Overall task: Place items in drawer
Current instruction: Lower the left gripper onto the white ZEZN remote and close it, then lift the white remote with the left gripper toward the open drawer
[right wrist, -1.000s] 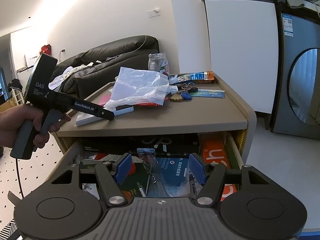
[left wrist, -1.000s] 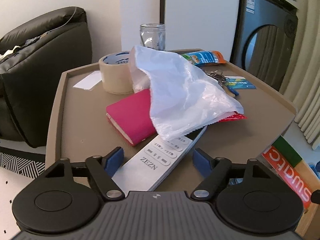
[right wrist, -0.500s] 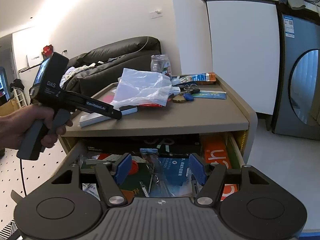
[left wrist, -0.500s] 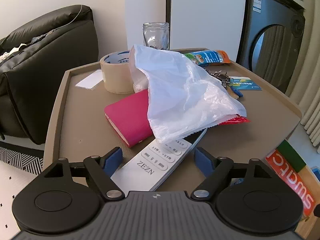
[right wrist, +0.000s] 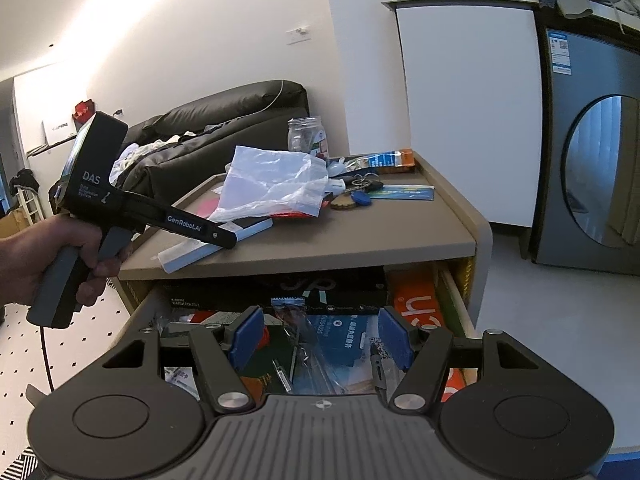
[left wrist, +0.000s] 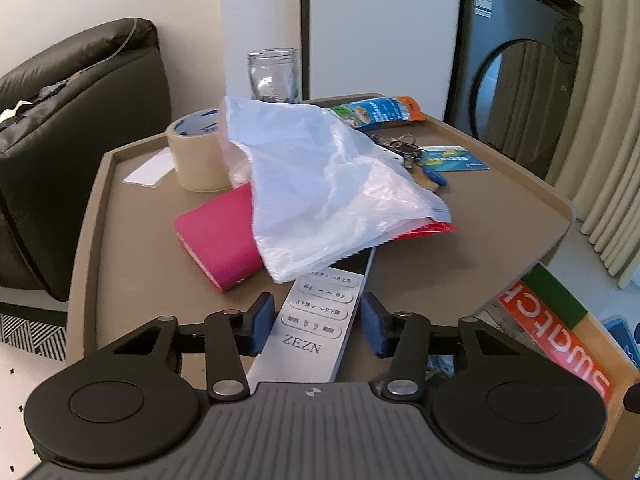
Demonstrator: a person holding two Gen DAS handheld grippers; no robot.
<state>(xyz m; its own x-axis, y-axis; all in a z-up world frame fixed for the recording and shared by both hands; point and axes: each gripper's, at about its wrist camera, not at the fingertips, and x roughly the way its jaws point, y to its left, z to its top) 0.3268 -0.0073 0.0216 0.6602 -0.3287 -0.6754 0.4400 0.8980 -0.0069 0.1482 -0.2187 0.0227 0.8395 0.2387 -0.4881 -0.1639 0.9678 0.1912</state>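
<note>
A white ZEZN remote (left wrist: pixel 320 320) lies at the near edge of the tan table top (left wrist: pixel 120 260), its far end under a white plastic bag (left wrist: pixel 320 184). My left gripper (left wrist: pixel 319 318) straddles the remote, and both blue pads press its long sides. From the right wrist view, a person's hand (right wrist: pixel 40 256) holds that left gripper (right wrist: pixel 224 240) over the remote (right wrist: pixel 192 254). My right gripper (right wrist: pixel 320 334) hangs open above the pulled-out drawer (right wrist: pixel 456 296), which holds several packets and boxes.
Also on the table top are a pink notebook (left wrist: pixel 216 236), a roll of tape (left wrist: pixel 196 156), a glass jar (left wrist: pixel 274 76), a snack packet (left wrist: pixel 376 112), keys (left wrist: pixel 404 152) and a blue card (left wrist: pixel 456 158). A black sofa (left wrist: pixel 60 140) stands left, a washing machine (right wrist: pixel 592 160) right.
My left gripper's fingers have drawn in from wide apart to the remote's sides and moved forward along it. The right gripper has stayed open above the drawer.
</note>
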